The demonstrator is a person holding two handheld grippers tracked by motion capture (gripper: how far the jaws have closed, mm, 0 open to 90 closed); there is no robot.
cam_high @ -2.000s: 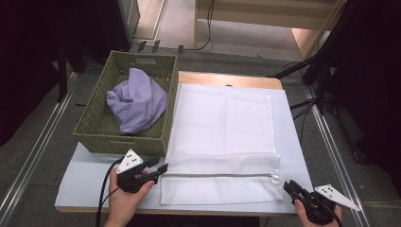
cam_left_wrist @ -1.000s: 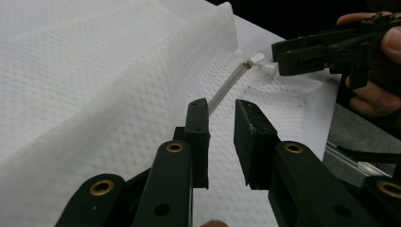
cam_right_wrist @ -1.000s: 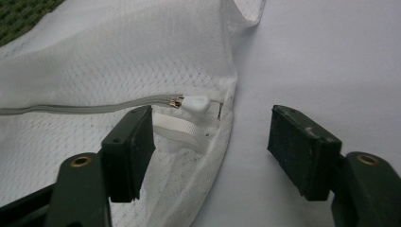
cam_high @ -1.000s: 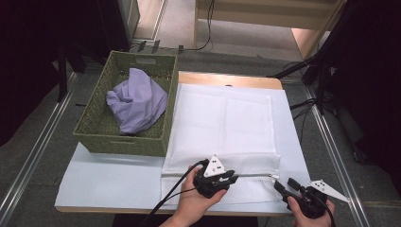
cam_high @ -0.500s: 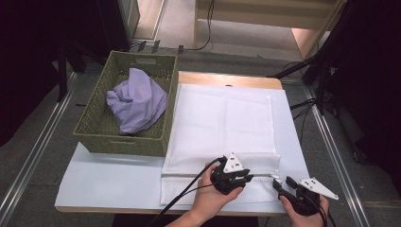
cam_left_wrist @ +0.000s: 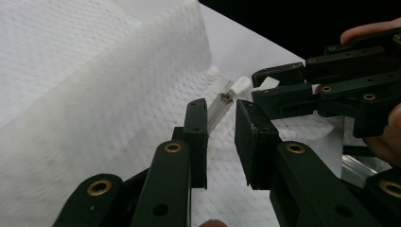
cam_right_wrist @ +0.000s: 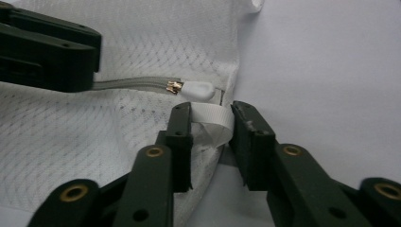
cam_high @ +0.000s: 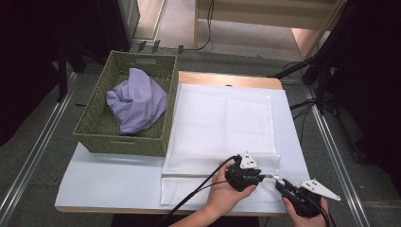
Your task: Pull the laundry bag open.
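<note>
step: opening the mesh laundry bag (cam_high: 222,137) | right gripper (cam_right_wrist: 208,124) clenched on its corner tab (cam_right_wrist: 213,120), jaws just closing | left gripper (cam_left_wrist: 221,124) released, zipper pull (cam_left_wrist: 239,88) just ahead (untouched) | next: pinch pull, draw it along.

From my remote seat I read the laundry bag (cam_high: 222,123) as white mesh cloth, a fine diamond weave, matt and slightly rough. Its zipper (cam_right_wrist: 137,84) looks like grey woven tape with a small brassy metal slider and a smooth, glossy white plastic pull (cam_right_wrist: 198,90). The left hand-held gripper (cam_left_wrist: 220,137) and right hand-held gripper (cam_right_wrist: 210,142) are matt black plastic with brass-coloured rivets. The basket (cam_high: 94,137) is coarse green wicker; the cloth (cam_high: 137,101) inside is soft, crumpled lilac fabric. The counter (cam_high: 108,182) is smooth, pale, matt.
</note>
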